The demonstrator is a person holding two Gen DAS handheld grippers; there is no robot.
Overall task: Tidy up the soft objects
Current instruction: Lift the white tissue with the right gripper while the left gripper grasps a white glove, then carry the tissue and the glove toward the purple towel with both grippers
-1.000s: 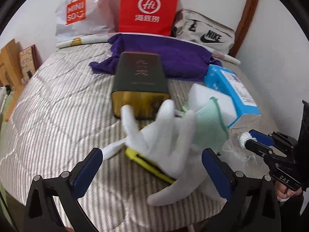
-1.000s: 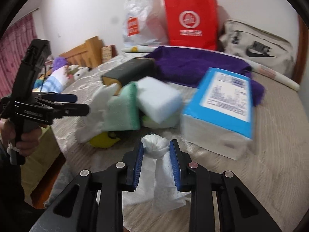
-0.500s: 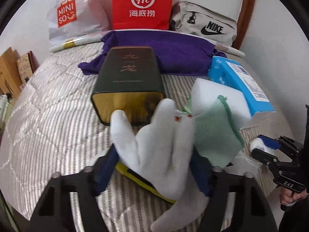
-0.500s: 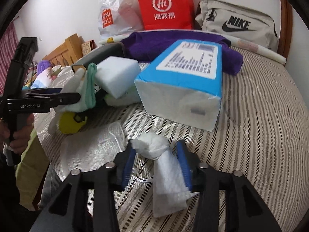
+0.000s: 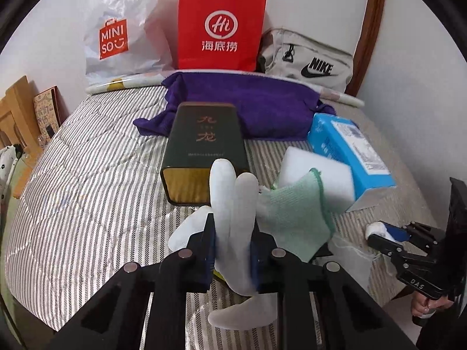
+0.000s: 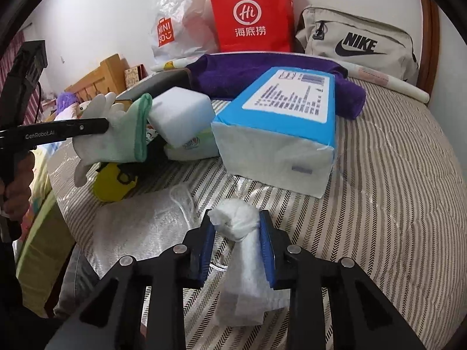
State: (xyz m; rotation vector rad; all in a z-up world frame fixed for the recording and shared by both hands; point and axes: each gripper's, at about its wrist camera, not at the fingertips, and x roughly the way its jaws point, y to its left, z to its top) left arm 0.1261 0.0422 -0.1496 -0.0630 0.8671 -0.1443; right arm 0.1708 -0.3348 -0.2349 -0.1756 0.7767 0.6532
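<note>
A white work glove [image 5: 230, 192] with a green cuff [image 5: 292, 218] stands up from the striped bed cover [image 5: 87, 189]. My left gripper [image 5: 232, 233] is closing, its blue pads pressing on the glove's fingers; the right wrist view shows the left gripper [image 6: 87, 127] lifting the glove [image 6: 99, 143] slightly. My right gripper [image 6: 236, 227] is closing too, with its pads squeezing a white crumpled tissue [image 6: 236, 218] whose tail hangs below. It appears as the right gripper [image 5: 379, 233] low at the right in the left wrist view.
A white foam block [image 5: 315, 172], a blue tissue pack [image 5: 350, 151], a dark tin box [image 5: 204, 145] and a purple towel [image 5: 242, 102] lie behind the glove. A yellow object [image 6: 113, 183] and a clear plastic bag [image 6: 146, 224] lie near the bed's edge. Shopping bags [image 5: 221, 29] line the wall.
My left jaws went from wide open around the glove to pressed on its fingers. The right jaws loosened around the tissue, then closed on it again.
</note>
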